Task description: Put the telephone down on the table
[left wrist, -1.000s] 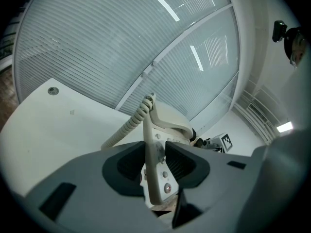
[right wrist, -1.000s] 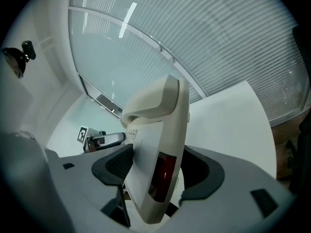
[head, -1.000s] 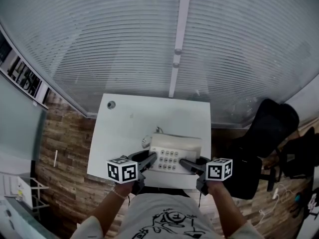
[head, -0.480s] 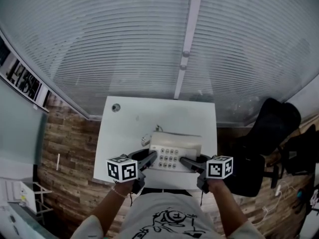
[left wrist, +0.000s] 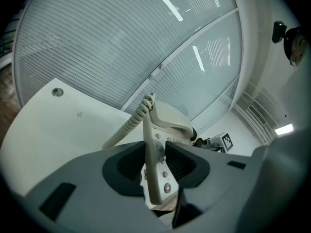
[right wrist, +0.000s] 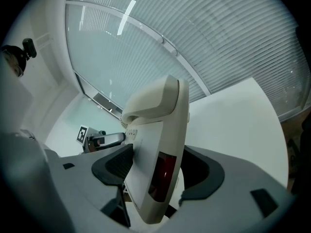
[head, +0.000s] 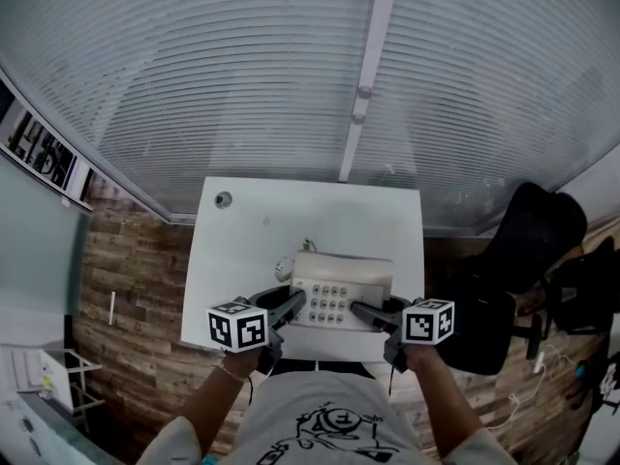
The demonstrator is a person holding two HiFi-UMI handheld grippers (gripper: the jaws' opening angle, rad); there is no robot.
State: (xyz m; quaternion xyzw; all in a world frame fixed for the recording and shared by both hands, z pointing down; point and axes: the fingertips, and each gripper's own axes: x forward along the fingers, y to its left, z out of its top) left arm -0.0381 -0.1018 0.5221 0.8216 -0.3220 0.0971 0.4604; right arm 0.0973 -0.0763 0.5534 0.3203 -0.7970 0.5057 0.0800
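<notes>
Left claw (head: 295, 304) is closed on the left edge of the telephone (head: 341, 293). The right claw (head: 361, 310) is closed on its right side, and in both gripper views the pads press on the casing. Slatted blinds (head: 242, 85) fill the wall beyond the desk (head: 291, 223). Wood-plank floor (head: 126, 279) lies left of the desk, and a black chair (head: 528, 250) stands just off its right edge. Open desk surface runs from the telephone to the far edge, with a round grommet (head: 223, 200) near the far left corner. I hold the telephone over the near half, keypad up; whether its base touches cannot be told. My forearms (head: 208, 410) converge from the near edge, claws angled downward. The coiled cord (head: 284, 269) sits at the telephone's left.
</notes>
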